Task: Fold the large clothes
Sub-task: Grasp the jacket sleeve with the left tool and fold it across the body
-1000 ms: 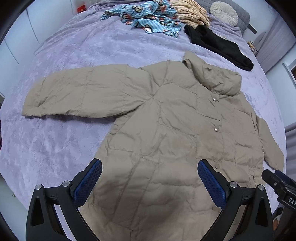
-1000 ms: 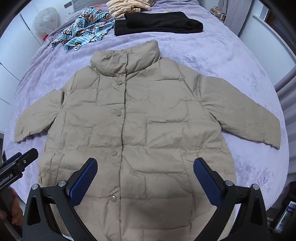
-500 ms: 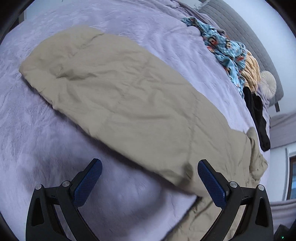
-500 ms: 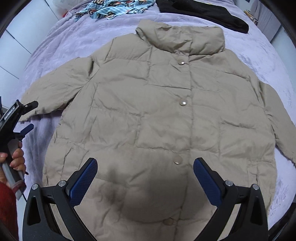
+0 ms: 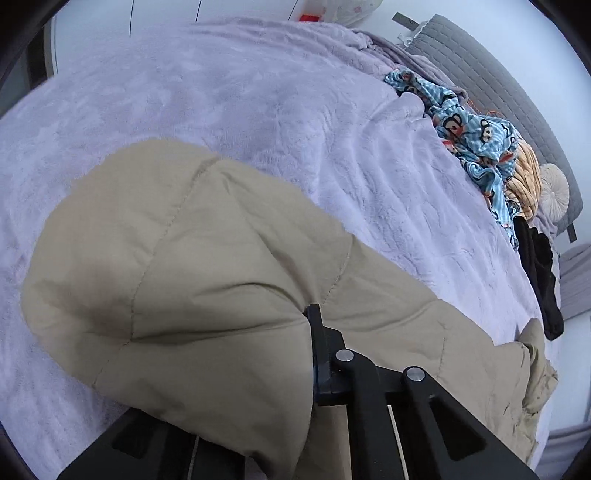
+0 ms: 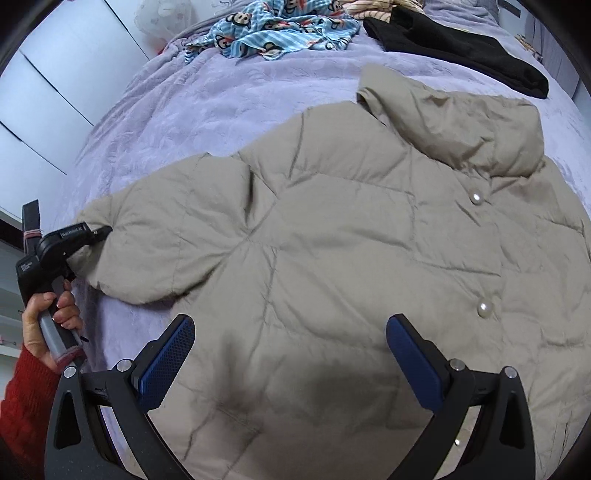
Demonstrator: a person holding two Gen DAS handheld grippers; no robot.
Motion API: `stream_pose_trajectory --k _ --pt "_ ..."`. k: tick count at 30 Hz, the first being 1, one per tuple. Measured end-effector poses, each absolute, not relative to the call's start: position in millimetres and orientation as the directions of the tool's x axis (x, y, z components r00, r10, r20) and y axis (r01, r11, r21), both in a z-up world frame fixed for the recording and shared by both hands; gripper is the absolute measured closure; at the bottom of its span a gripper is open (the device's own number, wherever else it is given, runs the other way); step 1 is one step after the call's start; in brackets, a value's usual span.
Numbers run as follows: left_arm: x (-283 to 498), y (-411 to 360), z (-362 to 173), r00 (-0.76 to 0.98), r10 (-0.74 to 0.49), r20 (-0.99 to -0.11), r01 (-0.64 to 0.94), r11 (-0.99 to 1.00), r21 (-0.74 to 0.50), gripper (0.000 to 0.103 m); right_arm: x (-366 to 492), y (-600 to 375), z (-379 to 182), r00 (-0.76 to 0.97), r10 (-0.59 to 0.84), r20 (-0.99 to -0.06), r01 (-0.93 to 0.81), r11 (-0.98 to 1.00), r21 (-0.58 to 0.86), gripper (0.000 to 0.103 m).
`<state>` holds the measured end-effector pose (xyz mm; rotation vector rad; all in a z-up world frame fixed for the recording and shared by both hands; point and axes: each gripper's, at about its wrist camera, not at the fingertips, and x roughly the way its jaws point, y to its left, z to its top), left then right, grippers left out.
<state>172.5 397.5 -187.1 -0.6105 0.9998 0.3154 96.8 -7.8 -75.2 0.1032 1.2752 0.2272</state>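
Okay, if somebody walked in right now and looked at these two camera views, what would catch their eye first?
Probably the big beige puffer jacket spread front-up across the lilac bedspread, snaps showing. Next, the left gripper at the bed's left edge, whose jaws have just been closing and are now shut on the jacket's sleeve end, while the right gripper hovers open over the lower front. Behind lie a bright blue cartoon-print garment and a black one.

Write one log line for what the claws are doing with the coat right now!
step: first sleeve fold | left claw: just closed, shut on coat sleeve | right claw: open, above beige coat front | surface: purple bedspread
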Motion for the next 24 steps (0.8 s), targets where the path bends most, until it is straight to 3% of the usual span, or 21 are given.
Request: stream_pose_trajectory --k 3,4,5,7,10,17,20,24 --pt "162 389 -150 0.569 0.028 -0.822 -0.464 0.836 -0.293 0.094 112 5 -76 0.294 0.287 -0.912 -0.105 0.958 0.267 0.002" --pt "160 387 -138 0.587 0.038 -0.809 -0.446 0.849 -0.284 0.094 117 9 -78 0.299 0.318 -0.9 -0.096 0.948 0.303 0.014" --pt "158 382 -124 0.608 0.045 -0.793 -0.422 0.864 -0.275 0.094 123 13 -84 0.289 0.353 -0.89 -0.086 0.935 0.343 0.049" --pt "152 372 -99 0.645 0.054 -0.763 -0.376 0.891 -0.255 0.094 131 17 -102 0.24 0.428 -0.871 -0.049 0.902 0.429 0.085" --pt "144 347 -64 0.7 0.043 -0.713 -0.282 0.934 -0.22 0.094 137 25 -127 0.205 0.515 -0.832 0.008 0.849 0.528 0.09" --pt "152 238 -19 0.752 -0.11 -0.65 0.001 0.986 -0.166 0.094 142 41 -168 0.111 0.587 -0.802 0.034 0.804 0.593 0.09" --pt "163 177 -9 0.737 -0.16 -0.657 0.099 0.987 -0.128 0.094 139 28 -159 0.104 0.653 -0.751 0.029 0.752 0.658 0.09" --pt "172 96 -14 0.679 -0.267 -0.684 0.238 0.961 -0.138 0.094 120 -24 -136 0.184 0.628 -0.756 0.034 0.765 0.643 0.09"
